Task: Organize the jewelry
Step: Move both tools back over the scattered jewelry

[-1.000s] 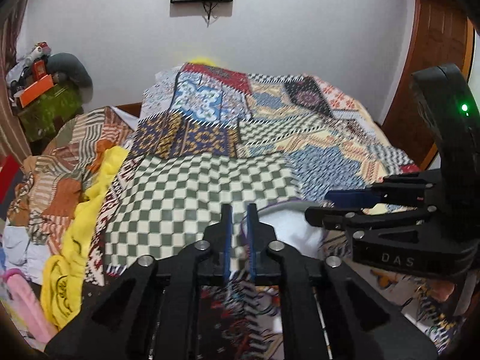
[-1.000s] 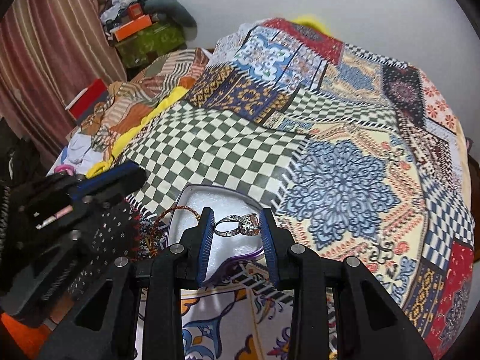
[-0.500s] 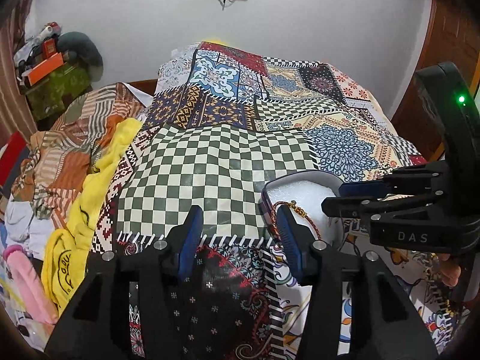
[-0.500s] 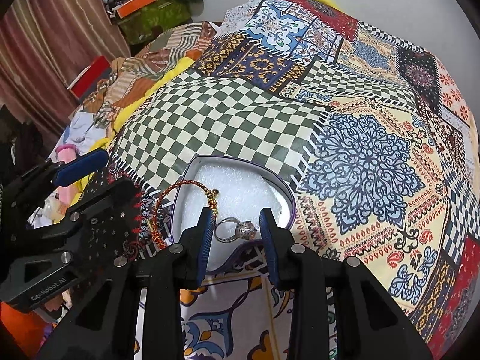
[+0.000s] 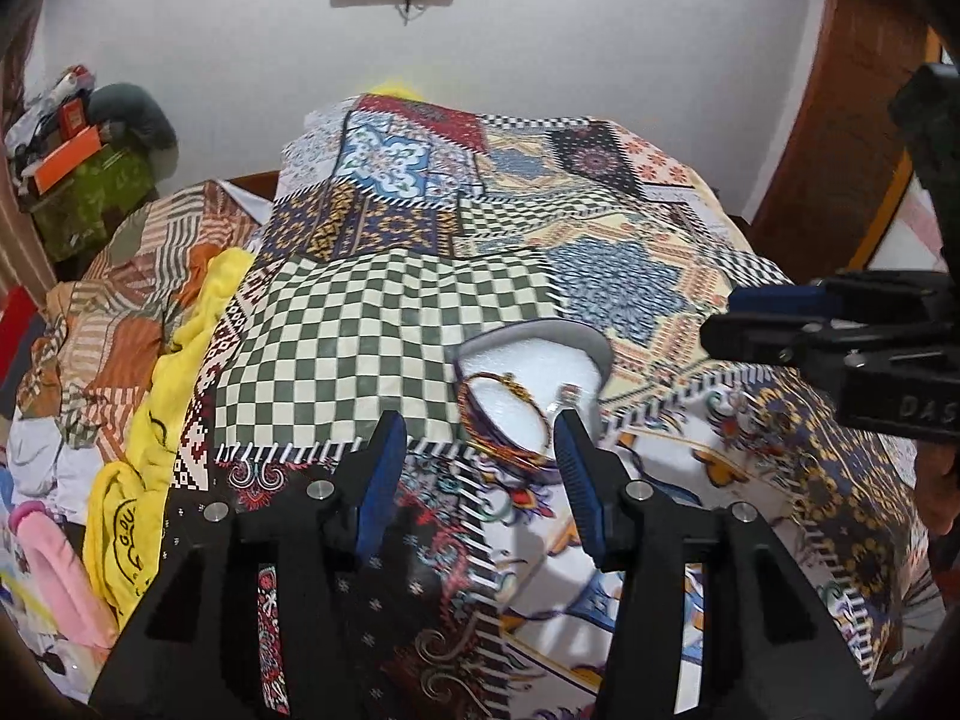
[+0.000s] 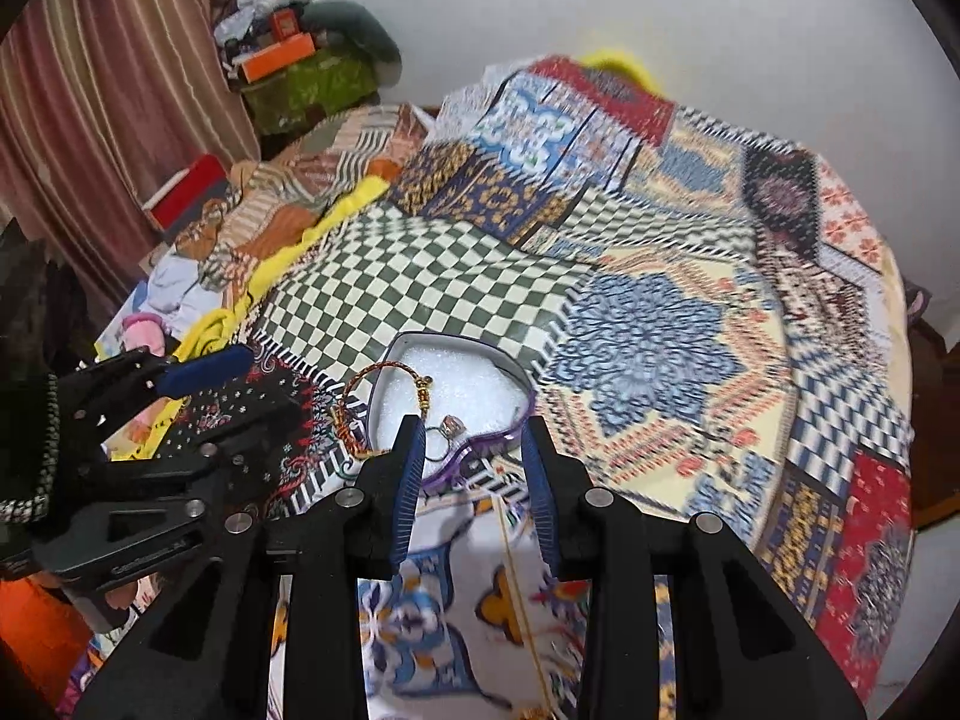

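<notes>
A heart-shaped box (image 6: 510, 378) with white foam lining lies on the patchwork bedspread; it also shows in the left wrist view (image 5: 591, 348). A silver ring (image 6: 447, 429) with a stone lies in the box near its front rim, and shows in the left wrist view (image 5: 567, 395). A red and gold beaded bracelet (image 6: 384, 369) drapes over the box's left rim, also in the left wrist view (image 5: 498, 381). My right gripper (image 6: 474, 450) is open just above and in front of the ring, holding nothing. My left gripper (image 5: 480, 441) is open and empty near the box.
The patchwork bedspread (image 6: 660, 312) covers the bed. Piled clothes and a yellow cloth (image 5: 180, 360) lie along the bed's left side. A green box with orange boxes on it (image 6: 306, 78) stands at the far left by the curtain. A wooden door (image 5: 840, 120) is at the right.
My right gripper opened and let the ring go into the box, then drew back. My left gripper opened wide from shut and drew back from the box.
</notes>
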The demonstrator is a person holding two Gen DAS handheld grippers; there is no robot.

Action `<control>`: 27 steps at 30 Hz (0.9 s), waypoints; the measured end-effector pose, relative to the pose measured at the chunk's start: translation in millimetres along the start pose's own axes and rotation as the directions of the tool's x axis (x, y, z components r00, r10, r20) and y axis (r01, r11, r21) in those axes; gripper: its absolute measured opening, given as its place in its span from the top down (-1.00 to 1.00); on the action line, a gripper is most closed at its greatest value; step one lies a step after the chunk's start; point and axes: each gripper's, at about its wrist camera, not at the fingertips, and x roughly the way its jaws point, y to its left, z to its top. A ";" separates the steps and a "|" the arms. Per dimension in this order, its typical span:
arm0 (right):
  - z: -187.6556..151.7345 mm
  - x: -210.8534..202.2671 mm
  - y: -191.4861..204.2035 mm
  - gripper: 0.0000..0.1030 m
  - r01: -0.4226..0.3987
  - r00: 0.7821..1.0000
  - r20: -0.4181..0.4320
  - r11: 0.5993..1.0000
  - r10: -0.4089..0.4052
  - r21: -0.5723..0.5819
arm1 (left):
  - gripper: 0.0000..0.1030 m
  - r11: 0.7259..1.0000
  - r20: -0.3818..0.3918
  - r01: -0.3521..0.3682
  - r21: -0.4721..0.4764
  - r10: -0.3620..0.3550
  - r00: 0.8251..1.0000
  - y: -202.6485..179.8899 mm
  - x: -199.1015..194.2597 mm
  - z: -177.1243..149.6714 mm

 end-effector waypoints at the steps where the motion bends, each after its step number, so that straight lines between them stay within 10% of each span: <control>1: -4.7 -8.6 -1.3 0.27 0.015 1.000 0.022 1.000 -0.015 0.000 | 0.02 1.000 0.002 0.001 0.009 -0.001 1.000 -3.5 -2.7 -0.6; 5: -19.9 -30.0 -5.7 -0.04 0.066 0.994 0.084 0.998 -0.067 0.021 | -0.05 0.999 0.014 0.013 0.034 -0.014 1.000 -18.0 -14.8 -5.5; 27: -100.0 -82.2 -51.5 -0.05 0.237 0.955 0.152 0.963 -0.255 0.129 | -0.10 0.972 -0.072 0.180 0.150 -0.170 0.983 -107.7 -8.8 -31.0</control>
